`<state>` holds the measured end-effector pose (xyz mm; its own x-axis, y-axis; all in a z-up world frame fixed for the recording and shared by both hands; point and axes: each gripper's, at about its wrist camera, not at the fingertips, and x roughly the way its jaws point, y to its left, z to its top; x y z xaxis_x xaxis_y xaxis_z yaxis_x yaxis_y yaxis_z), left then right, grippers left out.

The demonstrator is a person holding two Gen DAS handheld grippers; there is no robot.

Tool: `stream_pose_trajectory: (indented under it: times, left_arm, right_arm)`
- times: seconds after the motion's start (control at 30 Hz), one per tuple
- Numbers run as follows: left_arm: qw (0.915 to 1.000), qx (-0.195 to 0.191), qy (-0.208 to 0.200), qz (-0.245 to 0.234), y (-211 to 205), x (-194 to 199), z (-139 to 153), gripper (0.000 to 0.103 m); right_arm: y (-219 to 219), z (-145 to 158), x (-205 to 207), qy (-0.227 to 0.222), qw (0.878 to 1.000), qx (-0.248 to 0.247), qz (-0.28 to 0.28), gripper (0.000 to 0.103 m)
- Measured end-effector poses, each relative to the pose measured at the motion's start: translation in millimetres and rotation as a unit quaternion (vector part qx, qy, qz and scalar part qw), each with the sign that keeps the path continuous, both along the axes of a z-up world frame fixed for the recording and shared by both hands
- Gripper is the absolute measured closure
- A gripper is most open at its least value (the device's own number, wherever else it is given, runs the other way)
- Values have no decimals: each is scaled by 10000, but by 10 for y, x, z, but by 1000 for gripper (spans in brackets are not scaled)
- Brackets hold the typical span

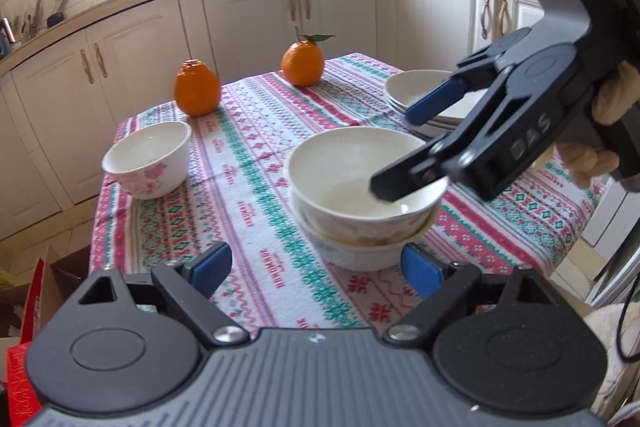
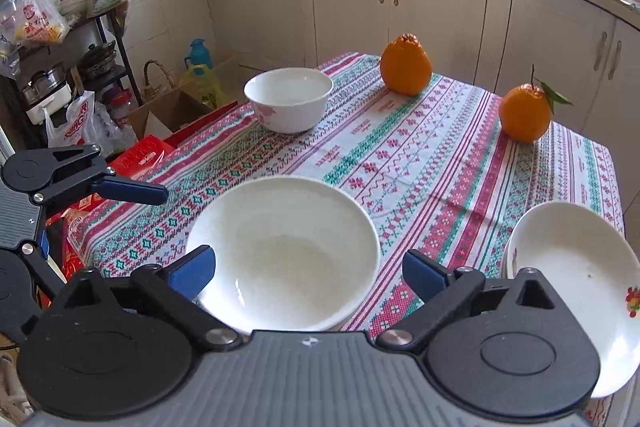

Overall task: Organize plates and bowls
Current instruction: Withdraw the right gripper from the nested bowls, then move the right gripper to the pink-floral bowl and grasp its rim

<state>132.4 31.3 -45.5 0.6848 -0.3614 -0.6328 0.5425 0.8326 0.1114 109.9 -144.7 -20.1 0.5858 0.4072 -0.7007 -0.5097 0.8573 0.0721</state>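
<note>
Two white bowls are stacked mid-table: the upper bowl [image 1: 366, 179] is nested in the lower bowl [image 1: 360, 251] and sits slightly tilted in it, on a patterned tablecloth [image 1: 256, 163]. The right gripper [image 1: 404, 151] is seen above the stack from the left wrist view, fingers spread apart, the lower one over the upper bowl's rim at its right side; whether it touches cannot be told. From the right wrist view the upper bowl [image 2: 282, 251] lies between the spread fingers with nothing clamped. The left gripper [image 1: 316, 269] is held low just beside the stack's near side, fingers wide apart, nothing held. A floral bowl [image 1: 148, 159] stands alone near the table's left edge. Stacked plates [image 1: 424, 95] are seen behind the right gripper. Two oranges [image 1: 197, 87] are set at the far side.
</note>
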Motion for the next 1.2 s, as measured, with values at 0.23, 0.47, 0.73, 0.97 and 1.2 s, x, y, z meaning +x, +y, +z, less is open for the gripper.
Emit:
stream_pose_trajectory:
  times: [0.23, 0.47, 0.73, 0.97, 1.2]
  left_arm:
    - [9981, 16, -289, 546, 325, 144, 49, 8]
    - [9937, -118, -565, 962, 557, 417, 144, 7]
    - [9886, -141, -871, 1217, 618, 791, 181, 7]
    - [9876, -115, -871, 1302, 597, 1133, 40, 7]
    - [9889, -204, -630, 1332, 599, 1433, -107, 7]
  right_arm:
    - [72, 195, 150, -121, 9998, 30, 143, 0]
    - [279, 398, 362, -270, 9988, 12, 397, 0]
    - [512, 554, 716, -270, 9971, 35, 716, 0]
    - [703, 544, 1169, -68, 9950, -167, 980, 0]
    - [864, 384, 1656, 248, 9927, -202, 1165, 1]
